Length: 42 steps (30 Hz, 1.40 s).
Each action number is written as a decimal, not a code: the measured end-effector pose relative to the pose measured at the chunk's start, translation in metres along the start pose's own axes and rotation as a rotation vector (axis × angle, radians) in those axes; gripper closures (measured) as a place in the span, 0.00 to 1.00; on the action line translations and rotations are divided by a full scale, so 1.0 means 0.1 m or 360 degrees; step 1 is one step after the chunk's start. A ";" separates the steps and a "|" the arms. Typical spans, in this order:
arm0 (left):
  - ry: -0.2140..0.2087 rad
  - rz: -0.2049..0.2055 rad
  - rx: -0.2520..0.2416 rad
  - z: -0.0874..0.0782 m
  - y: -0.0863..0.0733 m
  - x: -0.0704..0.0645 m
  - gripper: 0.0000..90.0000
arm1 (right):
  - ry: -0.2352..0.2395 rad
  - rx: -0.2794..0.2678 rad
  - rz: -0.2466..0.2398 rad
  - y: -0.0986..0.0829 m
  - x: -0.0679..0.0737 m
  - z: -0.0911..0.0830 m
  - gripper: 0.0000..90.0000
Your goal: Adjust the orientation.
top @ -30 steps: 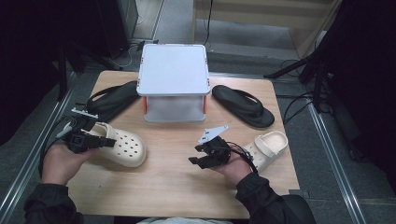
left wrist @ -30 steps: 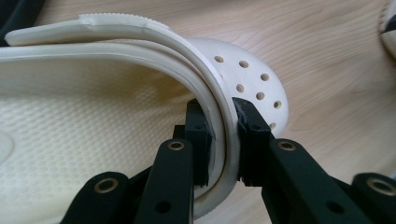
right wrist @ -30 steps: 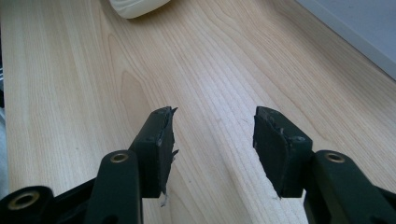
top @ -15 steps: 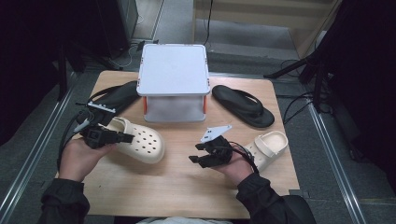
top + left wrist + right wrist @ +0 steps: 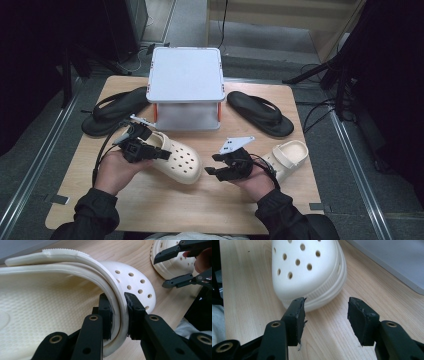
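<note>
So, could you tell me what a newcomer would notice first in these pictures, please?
Probably the cream clog at the table's middle, its rim pinched by the left gripper. Next, the right gripper beside it with jaws open, and the white box at the back between two black flip-flops.

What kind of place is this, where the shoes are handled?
Probably a recording studio or lab, not a home: a small wooden table stands among dark curtains, cables run across grey flooring, and metal floor rails flank the table.
</note>
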<state>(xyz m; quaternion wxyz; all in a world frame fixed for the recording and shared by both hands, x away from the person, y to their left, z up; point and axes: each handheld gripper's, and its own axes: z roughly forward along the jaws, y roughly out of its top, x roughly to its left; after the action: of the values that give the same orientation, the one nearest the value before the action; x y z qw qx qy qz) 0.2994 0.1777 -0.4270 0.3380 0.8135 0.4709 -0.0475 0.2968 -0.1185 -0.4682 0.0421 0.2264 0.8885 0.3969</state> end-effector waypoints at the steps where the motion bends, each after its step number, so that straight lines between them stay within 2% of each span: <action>1: -0.0004 0.0009 0.0010 0.03 0.01 -0.02 0.86 | -0.0001 -0.0004 0.0001 0.00 0.00 0.00 0.53; 6: -0.0047 0.0033 0.0023 0.17 0.00 -0.08 0.85 | -0.0043 -0.0050 -0.0017 -0.02 0.03 -0.04 0.54; 9: -0.0063 0.0033 0.0047 0.30 -0.01 -0.10 0.85 | -0.0046 -0.0050 0.0005 -0.03 0.05 -0.05 0.54; 13: -0.0082 0.0029 0.0088 0.38 -0.01 -0.08 0.84 | -0.0041 -0.0041 0.0002 -0.04 0.07 -0.04 0.54; 15: -0.0059 0.0024 0.0091 0.42 -0.01 -0.08 0.83 | -0.0034 -0.0040 0.0019 -0.05 0.10 -0.01 0.54; 16: -0.0071 0.0030 0.0116 0.44 0.00 -0.05 0.82 | -0.0034 -0.0040 0.0026 -0.05 0.10 -0.01 0.54; 18: -0.0090 0.0012 0.0119 0.44 0.00 -0.04 0.82 | -0.0031 -0.0041 0.0039 -0.05 0.10 0.00 0.54; 21: -0.0084 0.0029 0.0118 0.44 0.01 -0.03 0.81 | -0.0012 -0.0044 0.0067 -0.06 0.12 0.03 0.54; 23: -0.0057 0.0056 0.0102 0.43 0.02 -0.05 0.78 | -0.0009 -0.0035 0.0082 -0.07 0.13 0.03 0.54; 24: -0.0040 0.0085 0.0119 0.42 0.02 -0.04 0.75 | -0.0014 -0.0036 0.0085 -0.07 0.13 0.02 0.54; 27: -0.0018 0.0131 0.0088 0.37 0.04 -0.04 0.64 | -0.0018 -0.0046 0.0104 -0.08 0.13 0.00 0.54; 28: -0.0019 0.0128 0.0087 0.35 0.05 -0.03 0.61 | -0.0019 -0.0050 0.0110 -0.08 0.13 -0.01 0.54; 31: 0.0024 0.0162 0.0079 0.26 0.07 -0.03 0.57 | -0.0022 -0.0062 0.0120 -0.08 0.15 -0.03 0.54; 33: 0.0027 0.0187 0.0086 0.19 0.10 -0.03 0.57 | -0.0018 -0.0068 0.0121 -0.08 0.17 -0.03 0.54; 35: 0.0045 0.0214 0.0073 0.12 0.13 -0.01 0.59 | -0.0014 -0.0069 0.0126 -0.07 0.20 -0.03 0.56; 38: 0.0030 0.0210 0.0065 0.05 0.17 0.07 0.71 | 0.0009 -0.0068 0.0140 -0.07 0.29 -0.02 0.60; 39: 0.0026 0.0205 0.0062 0.04 0.19 0.11 0.71 | 0.0009 -0.0068 0.0140 -0.07 0.29 -0.02 0.60; 42: 0.0059 0.0239 0.0078 0.06 0.24 0.25 0.83 | 0.0027 -0.0057 0.0144 -0.09 0.36 0.01 0.64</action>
<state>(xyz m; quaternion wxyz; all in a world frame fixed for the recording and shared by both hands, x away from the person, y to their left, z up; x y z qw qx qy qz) 0.3340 0.1847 -0.4291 0.3119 0.8552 0.4135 -0.0182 0.2612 -0.1069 -0.4717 0.0207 0.2622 0.8704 0.4162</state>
